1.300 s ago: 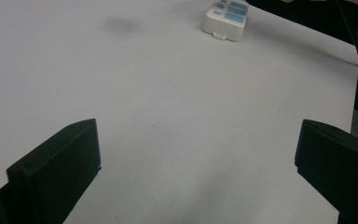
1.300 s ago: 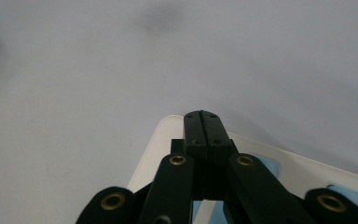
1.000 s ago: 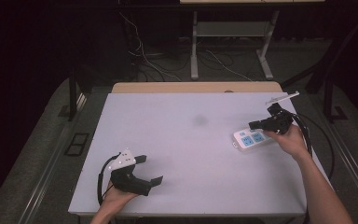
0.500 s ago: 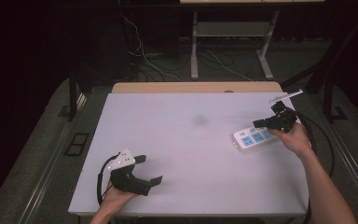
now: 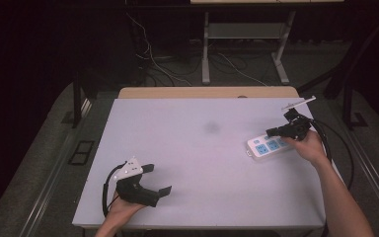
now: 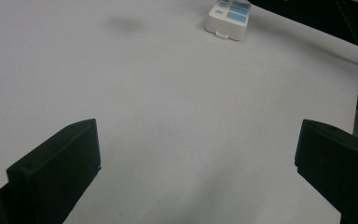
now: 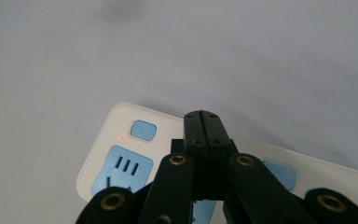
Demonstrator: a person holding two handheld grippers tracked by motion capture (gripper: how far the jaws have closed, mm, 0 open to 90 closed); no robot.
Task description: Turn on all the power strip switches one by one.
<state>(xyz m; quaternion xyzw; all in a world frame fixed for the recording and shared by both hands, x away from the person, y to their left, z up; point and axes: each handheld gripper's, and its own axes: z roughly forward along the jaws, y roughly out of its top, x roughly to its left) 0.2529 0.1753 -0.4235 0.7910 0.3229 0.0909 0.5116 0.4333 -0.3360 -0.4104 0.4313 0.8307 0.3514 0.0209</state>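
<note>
- Now I hold my right tool, jaws together, over the power strip near the worktop's right edge, beside its switch button.
- Next, I'd press that button squarely.
- Left tool rests apart, idle.

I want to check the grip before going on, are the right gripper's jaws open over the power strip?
No, the right gripper has its two black jaws pressed flat together, with nothing between them, above the power strip.
</note>
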